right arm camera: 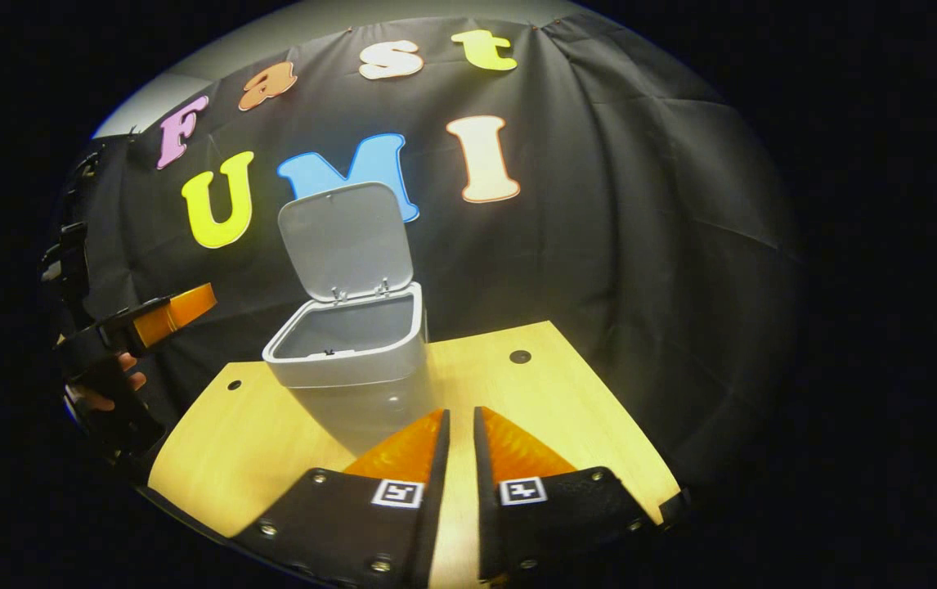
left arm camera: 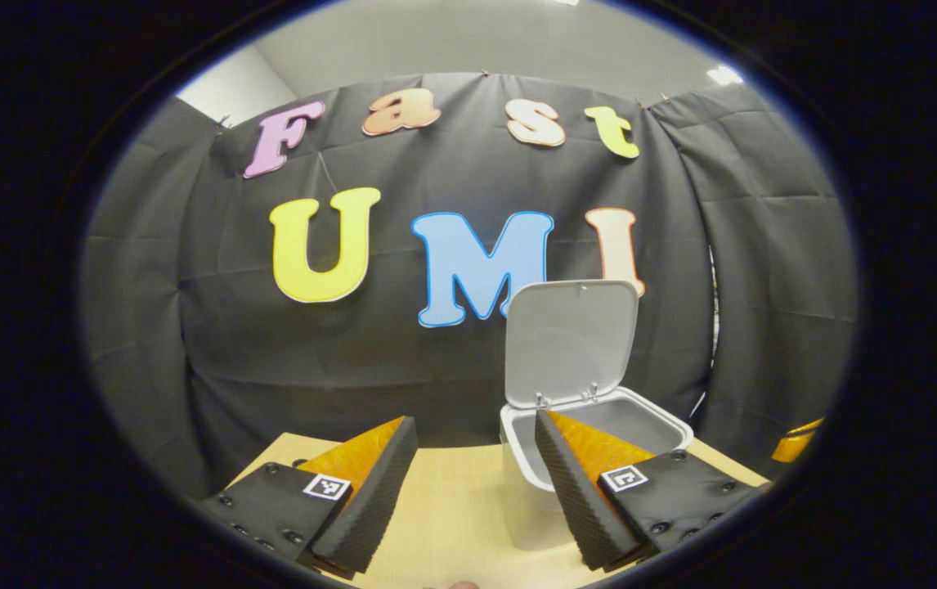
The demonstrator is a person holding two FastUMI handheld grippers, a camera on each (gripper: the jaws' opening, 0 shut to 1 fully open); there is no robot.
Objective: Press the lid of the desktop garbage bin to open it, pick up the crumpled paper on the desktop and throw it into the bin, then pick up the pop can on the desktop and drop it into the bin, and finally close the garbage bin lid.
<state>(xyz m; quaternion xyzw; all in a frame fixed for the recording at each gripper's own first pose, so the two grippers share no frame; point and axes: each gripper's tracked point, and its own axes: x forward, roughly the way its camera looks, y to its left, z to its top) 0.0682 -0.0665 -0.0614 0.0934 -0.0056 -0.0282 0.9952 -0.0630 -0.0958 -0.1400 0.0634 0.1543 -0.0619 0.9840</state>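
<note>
Closest to the lens in the right gripper view, the right hand-held gripper had its fingers pressed nearly together with nothing between them, only a thin slit of tabletop showing through, and it pointed at the foot of the garbage bin. In the left gripper view, the left hand-held gripper was spread wide and empty, one finger overlapping the bin's near rim in the picture; whether it touched the bin could not be told.

That bin stood on the tabletop near the booth wall, its lid tipped up and back on its hinges, so the mouth was open. Something small and pale lay just inside the front edge, too small to identify. Neither crumpled paper nor pop can could be made out on the tabletop around the bin, so both were probably already inside, leaving the closing.

Judging by its look, the lid was thin, stiff, light plastic, likely smooth and a little slippery. Pushing down on its top edge, farthest from the hinges, seemed the best contact, and a gentle one, since so light a bin could slide or tip.
</note>
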